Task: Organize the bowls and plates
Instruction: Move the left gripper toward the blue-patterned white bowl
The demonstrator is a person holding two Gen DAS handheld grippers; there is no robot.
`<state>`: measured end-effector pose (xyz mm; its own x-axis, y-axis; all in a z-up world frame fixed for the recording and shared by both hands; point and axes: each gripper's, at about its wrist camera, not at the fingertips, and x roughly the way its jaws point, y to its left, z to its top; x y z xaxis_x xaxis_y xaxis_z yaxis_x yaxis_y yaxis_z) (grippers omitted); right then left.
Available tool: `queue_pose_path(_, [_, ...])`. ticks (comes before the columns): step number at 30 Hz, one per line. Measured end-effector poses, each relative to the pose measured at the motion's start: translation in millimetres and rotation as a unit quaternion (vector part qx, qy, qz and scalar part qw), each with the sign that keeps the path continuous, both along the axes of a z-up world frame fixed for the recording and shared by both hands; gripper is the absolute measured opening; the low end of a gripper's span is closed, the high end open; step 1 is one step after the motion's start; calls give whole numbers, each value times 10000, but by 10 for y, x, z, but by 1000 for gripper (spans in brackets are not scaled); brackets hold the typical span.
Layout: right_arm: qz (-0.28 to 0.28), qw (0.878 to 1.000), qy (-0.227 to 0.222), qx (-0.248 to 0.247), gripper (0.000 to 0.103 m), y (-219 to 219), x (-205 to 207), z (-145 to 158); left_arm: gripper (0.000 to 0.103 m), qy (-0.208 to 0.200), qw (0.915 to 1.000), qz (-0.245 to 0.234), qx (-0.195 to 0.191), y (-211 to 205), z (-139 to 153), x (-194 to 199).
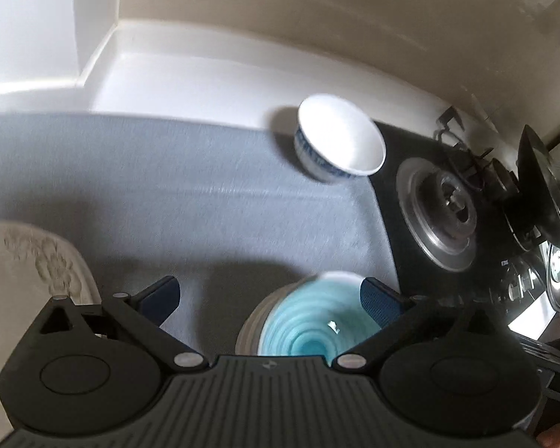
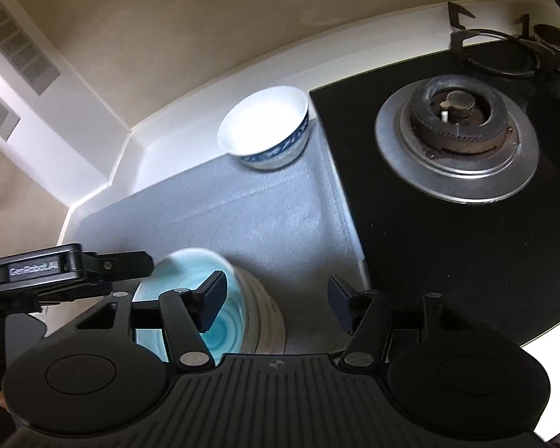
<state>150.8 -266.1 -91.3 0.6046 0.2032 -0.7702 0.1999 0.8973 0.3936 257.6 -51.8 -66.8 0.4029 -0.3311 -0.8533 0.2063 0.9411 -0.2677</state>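
On the worktop (image 2: 242,224), my landmark is the hob (image 2: 455,149). The white bowl (image 2: 265,130) stands just beside its edge; the blue bowl (image 1: 313,324) sits nearer me. I judge it just set down: left gripper (image 1: 268,295) fingers wide around it, right gripper (image 2: 276,306) fingers apart, gripping nothing. Next, I'd fetch the white bowl.

Glossy glazed ceramic bowls (image 1: 310,321) (image 1: 341,138) on matt woven grey cloth mat (image 1: 168,194), beside shiny metal burner ring (image 2: 457,149).

A grey mat (image 2: 265,216) lies beside the black gas hob (image 2: 459,231).
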Motion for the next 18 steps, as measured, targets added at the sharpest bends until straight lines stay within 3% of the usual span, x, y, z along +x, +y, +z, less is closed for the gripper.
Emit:
queue_pose_path(11, [-127, 9996, -238, 51, 64, -218, 184, 108, 103, -388, 9991, -46, 146, -193, 295, 308])
queue_pose_path(18, [-327, 9986, -362, 210, 65, -461, 542, 119, 103, -623, 9974, 109, 354, -346, 372, 700])
